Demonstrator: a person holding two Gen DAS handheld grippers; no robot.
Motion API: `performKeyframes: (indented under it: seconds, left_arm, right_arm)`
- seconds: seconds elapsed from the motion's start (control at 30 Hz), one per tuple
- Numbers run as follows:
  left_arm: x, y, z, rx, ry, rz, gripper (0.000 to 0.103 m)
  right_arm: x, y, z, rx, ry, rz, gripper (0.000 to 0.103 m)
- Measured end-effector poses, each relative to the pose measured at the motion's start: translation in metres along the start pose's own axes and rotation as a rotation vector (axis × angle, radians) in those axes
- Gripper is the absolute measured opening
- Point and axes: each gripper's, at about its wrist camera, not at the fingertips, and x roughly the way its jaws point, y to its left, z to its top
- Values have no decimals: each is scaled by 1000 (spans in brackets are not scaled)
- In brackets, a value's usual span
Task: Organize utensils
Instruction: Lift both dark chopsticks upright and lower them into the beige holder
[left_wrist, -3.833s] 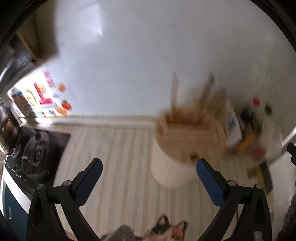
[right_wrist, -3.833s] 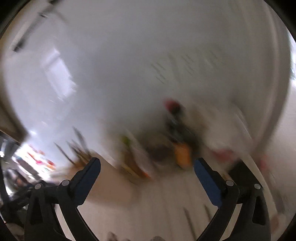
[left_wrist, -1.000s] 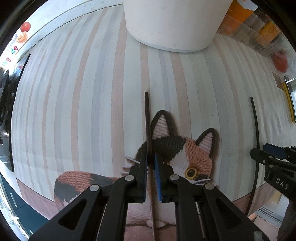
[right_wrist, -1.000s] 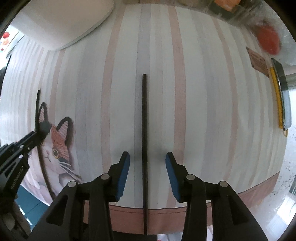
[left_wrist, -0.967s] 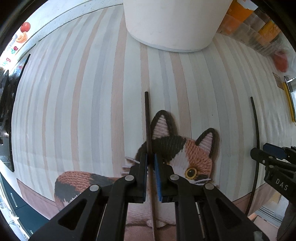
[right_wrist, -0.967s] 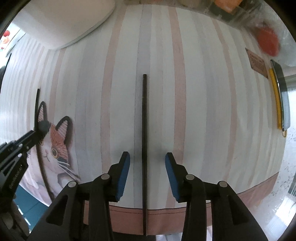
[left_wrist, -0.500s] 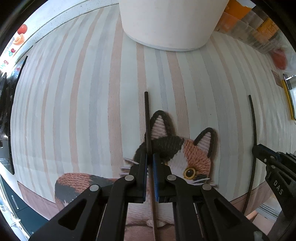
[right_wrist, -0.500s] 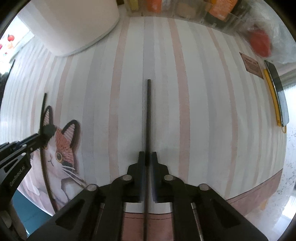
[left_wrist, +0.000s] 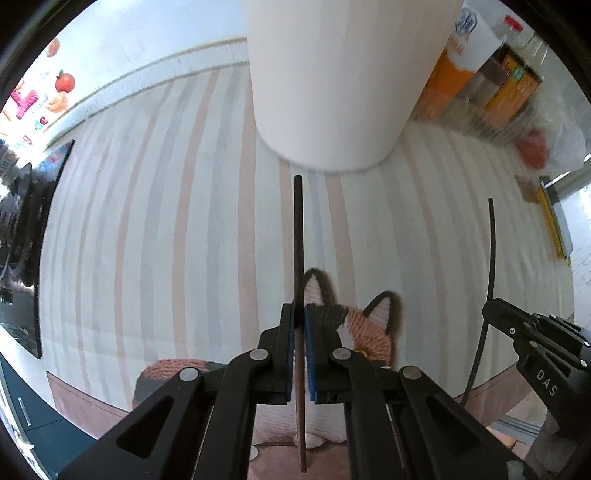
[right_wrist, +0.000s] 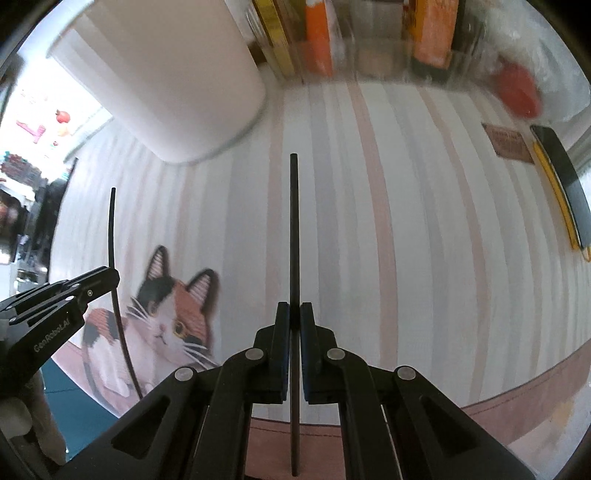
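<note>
Two chopsticks, one per gripper: left gripper (left_wrist: 300, 321) jaws clenched on one chopstick (left_wrist: 298, 236), right gripper (right_wrist: 291, 317) jaws clenched on the other chopstick (right_wrist: 293, 229), both above the striped cat mat (right_wrist: 406, 221) on the tabletop. Pickup step looks done; next prob. carry both to the white holder (left_wrist: 343, 81) & drop in.

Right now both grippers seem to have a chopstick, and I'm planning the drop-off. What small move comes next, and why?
Probably carry both toward the white container. The left gripper and right gripper are each shut on a dark chopstick, and the container stands just beyond both tips.
</note>
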Motion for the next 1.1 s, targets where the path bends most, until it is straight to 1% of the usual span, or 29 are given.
performKeyframes:
  seconds: [0.07, 0.17, 0.27, 0.33, 0.37, 0.6, 0.63, 0.7, 0.8, 0.93, 1.1]
  left_arm:
    - [-10, 1, 1, -6, -24, -3, 3]
    - [-24, 6, 4, -20, -61, -15, 3]
    - [-43, 6, 8, -25, -113, -24, 3]
    - [-55, 8, 9, -24, -148, -22, 3]
    - [-61, 8, 10, -27, -165, -23, 3]
    - [-102, 6, 32, -32, -299, -12, 2]
    - [-107, 8, 35, -32, -316, -7, 2]
    - [-115, 11, 40, -33, -346, 0, 2]
    - [-128, 15, 44, -39, -386, 12, 2]
    - [-148, 19, 49, -42, -441, 24, 2]
    - [-183, 25, 55, -47, -501, 9, 2]
  right_arm:
    - [-10, -2, 0, -9, -29, 13, 5]
    - [-22, -4, 16, -9, -62, 35, 5]
    - [-44, -4, 14, -22, -112, 54, 5]
    - [-60, 4, 33, -30, -141, 63, 5]
    - [-59, 6, 43, -36, -158, 69, 5]
    - [-103, 13, 63, -74, -286, 100, 5]
    - [-102, 18, 70, -74, -301, 100, 5]
    - [-116, 23, 76, -86, -349, 101, 4]
    - [-132, 30, 85, -101, -399, 102, 4]
    - [-147, 35, 93, -113, -442, 108, 4]
    - [-173, 43, 102, -133, -483, 126, 4]
